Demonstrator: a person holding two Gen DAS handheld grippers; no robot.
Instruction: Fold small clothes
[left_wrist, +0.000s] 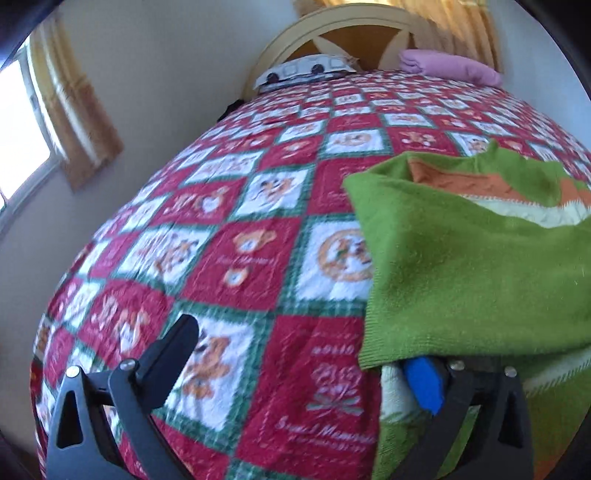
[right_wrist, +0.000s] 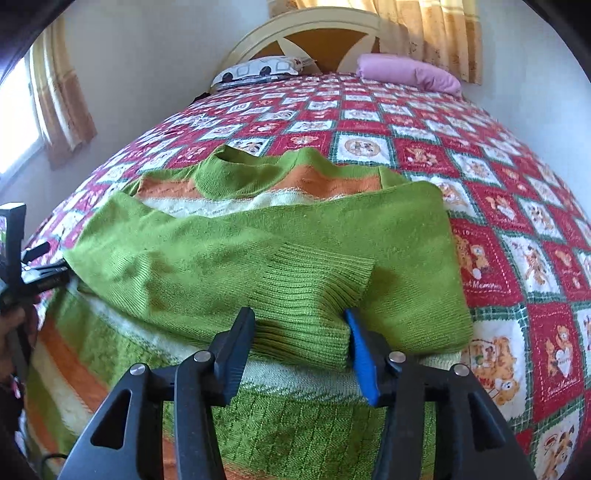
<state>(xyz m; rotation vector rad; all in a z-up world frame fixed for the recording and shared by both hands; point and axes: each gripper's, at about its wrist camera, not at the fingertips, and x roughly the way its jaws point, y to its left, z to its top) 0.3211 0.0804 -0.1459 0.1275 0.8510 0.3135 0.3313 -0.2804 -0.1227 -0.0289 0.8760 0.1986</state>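
Sweater (right_wrist: 258, 251), green w/ orange & cream stripes, lies on bed quilt (right_wrist: 498, 229), sleeves folded across body. Right tongs (right_wrist: 299, 332) part open, ribbed cuff (right_wrist: 314, 295) between pads; can't tell if pads press it. Left tongs (left_wrist: 303, 354) wide open, gripping nothing; blue pad's tip hidden under sweater edge. Left-wrist view blurry.

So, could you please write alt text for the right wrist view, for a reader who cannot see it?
A green sweater with orange and cream stripes lies on a red patchwork quilt, its sleeves folded across the body. The right gripper straddles one ribbed cuff, jaws apart. Two pillows rest by the headboard.
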